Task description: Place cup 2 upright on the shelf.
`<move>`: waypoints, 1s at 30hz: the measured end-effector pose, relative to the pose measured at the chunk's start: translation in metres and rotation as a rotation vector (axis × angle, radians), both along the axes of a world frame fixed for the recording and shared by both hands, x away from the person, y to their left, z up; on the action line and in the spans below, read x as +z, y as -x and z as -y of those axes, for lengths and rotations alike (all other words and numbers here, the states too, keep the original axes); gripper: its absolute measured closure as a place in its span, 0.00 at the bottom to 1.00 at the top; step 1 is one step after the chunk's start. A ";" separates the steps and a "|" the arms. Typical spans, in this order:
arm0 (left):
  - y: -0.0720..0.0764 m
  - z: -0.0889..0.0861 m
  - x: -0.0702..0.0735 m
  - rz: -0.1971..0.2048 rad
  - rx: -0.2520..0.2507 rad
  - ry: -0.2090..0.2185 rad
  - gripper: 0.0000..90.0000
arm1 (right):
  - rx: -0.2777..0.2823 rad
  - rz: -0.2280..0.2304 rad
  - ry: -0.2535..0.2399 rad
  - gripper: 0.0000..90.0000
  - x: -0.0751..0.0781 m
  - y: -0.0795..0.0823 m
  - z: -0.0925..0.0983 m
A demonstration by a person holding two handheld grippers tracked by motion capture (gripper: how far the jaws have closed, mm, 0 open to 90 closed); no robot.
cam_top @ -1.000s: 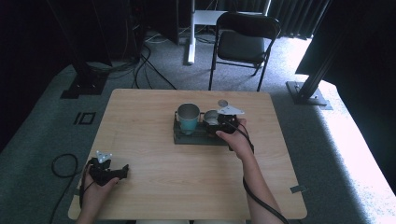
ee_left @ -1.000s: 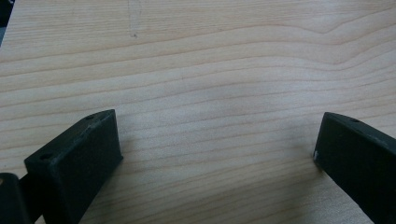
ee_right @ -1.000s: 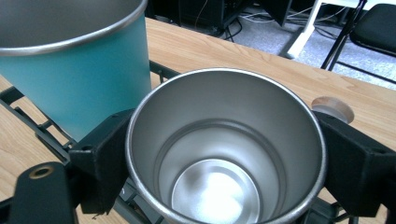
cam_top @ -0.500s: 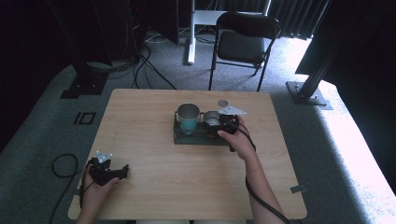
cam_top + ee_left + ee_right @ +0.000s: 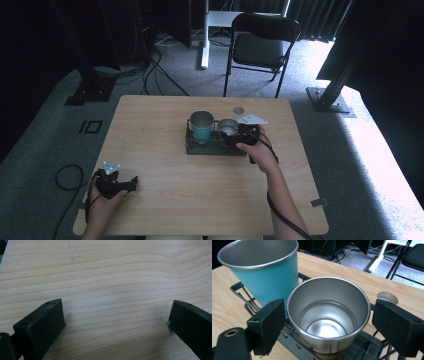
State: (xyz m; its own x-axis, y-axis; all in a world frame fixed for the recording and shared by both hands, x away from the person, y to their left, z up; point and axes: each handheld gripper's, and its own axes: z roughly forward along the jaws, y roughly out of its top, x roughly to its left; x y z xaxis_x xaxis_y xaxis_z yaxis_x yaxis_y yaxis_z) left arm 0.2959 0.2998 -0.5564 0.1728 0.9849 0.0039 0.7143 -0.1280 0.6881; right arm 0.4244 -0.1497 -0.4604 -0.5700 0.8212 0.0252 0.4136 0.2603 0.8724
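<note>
The right gripper [image 5: 324, 322] is straddling the steel cup [image 5: 329, 315], jaws wide, one either side of the rim, not yet touching. The cup is standing upright in the black wire rack [image 5: 200, 148], just beside the teal cup [image 5: 262, 272]. Advice: close evenly below the rim, keeping clear of the teal cup. The left gripper [image 5: 115, 322] is resting wide open on the table [image 5: 112, 277].

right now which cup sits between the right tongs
The bare steel cup, standing in the black wire rack, sits between the open right tongs. The teal cup beside it stands outside them.
</note>
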 end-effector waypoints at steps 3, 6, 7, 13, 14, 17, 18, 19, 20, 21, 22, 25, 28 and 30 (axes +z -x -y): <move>0.000 0.000 0.000 0.000 0.000 0.000 0.01 | 0.003 0.006 -0.005 0.13 0.002 0.003 0.003; 0.000 0.000 0.000 0.000 0.000 0.000 0.01 | -0.001 0.008 -0.003 0.13 0.003 0.005 0.006; 0.000 0.000 0.000 0.000 0.000 0.000 0.01 | 0.000 0.009 -0.005 0.13 0.003 0.005 0.007; 0.000 0.000 0.000 0.000 0.000 0.000 0.01 | -0.012 0.010 -0.011 0.13 0.002 0.009 0.014; 0.000 0.000 0.000 0.000 0.000 0.000 0.01 | -0.011 0.010 -0.011 0.13 0.001 0.010 0.015; 0.000 0.000 0.000 0.000 0.000 0.000 0.01 | -0.018 0.008 -0.004 0.13 0.000 0.012 0.019; 0.000 0.000 0.000 0.000 0.000 0.000 0.01 | -0.018 0.010 -0.002 0.13 0.000 0.013 0.021; 0.000 0.000 0.000 0.000 0.000 0.000 0.01 | -0.021 0.011 -0.003 0.13 -0.001 0.014 0.022; 0.000 0.000 0.000 0.000 0.000 0.000 0.01 | -0.022 0.010 -0.002 0.13 -0.001 0.015 0.024; 0.000 0.000 0.000 0.000 0.000 0.000 0.01 | -0.026 0.009 0.000 0.13 -0.002 0.015 0.026; 0.000 0.000 0.000 0.000 0.000 0.000 0.01 | -0.030 0.007 0.003 0.13 -0.003 0.016 0.028; 0.000 0.000 0.000 0.000 0.000 0.000 0.01 | -0.040 0.005 0.016 0.13 -0.006 0.018 0.034; 0.000 0.000 0.000 0.000 0.000 0.000 0.01 | -0.045 0.007 0.016 0.13 -0.008 0.021 0.040; 0.000 0.000 0.000 0.000 0.000 0.000 0.01 | -0.048 0.006 0.017 0.13 -0.010 0.023 0.043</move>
State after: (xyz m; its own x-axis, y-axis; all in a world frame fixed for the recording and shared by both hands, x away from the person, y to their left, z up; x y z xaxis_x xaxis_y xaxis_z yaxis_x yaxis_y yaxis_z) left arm 0.2959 0.2998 -0.5564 0.1728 0.9849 0.0040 0.7142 -0.1281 0.6881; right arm 0.4015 -0.1924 -0.4701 -0.5299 0.8480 0.0073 0.4205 0.2553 0.8706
